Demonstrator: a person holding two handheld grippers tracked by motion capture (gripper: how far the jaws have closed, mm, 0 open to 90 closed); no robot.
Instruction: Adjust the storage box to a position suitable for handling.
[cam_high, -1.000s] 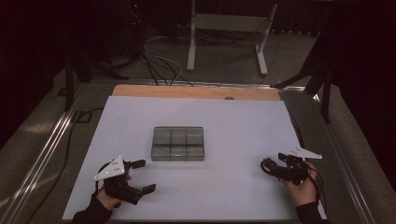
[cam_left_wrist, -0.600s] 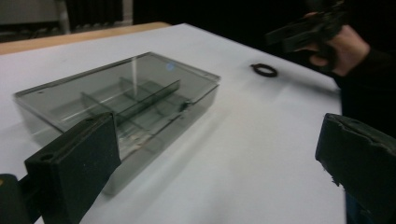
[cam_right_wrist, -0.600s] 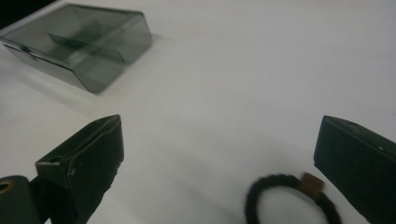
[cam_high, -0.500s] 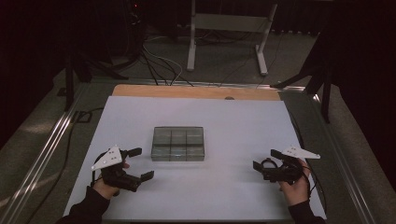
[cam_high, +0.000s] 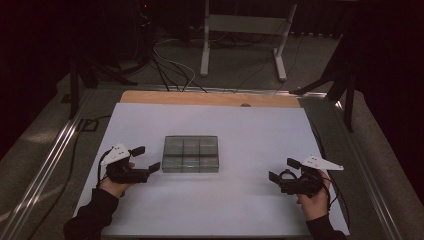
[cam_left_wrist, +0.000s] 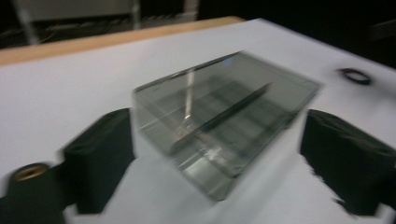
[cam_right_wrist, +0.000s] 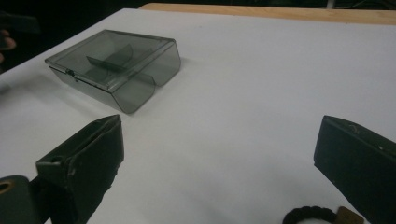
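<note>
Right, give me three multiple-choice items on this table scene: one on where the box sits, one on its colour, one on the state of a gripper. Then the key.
1. Where does the clear box lie on the white table top?
A. Nearer the left gripper
B. Nearer the right gripper
C. Off the sheet, on the wooden edge

2. What colour is the box?
A. Bright red
B. Smoky grey, see-through
C. Solid white

3. How do the jaws of the right gripper stand?
A. Clamped on the box
B. Shut on nothing
C. Apart, with only table between them

Key:
1 A: in the high view the left gripper's jaw tips lie close by the box's left end, the right gripper far off.
2 B: its inner dividers show through grey walls.
3 C: the right gripper view shows the two black jaws wide apart over bare table.
</note>
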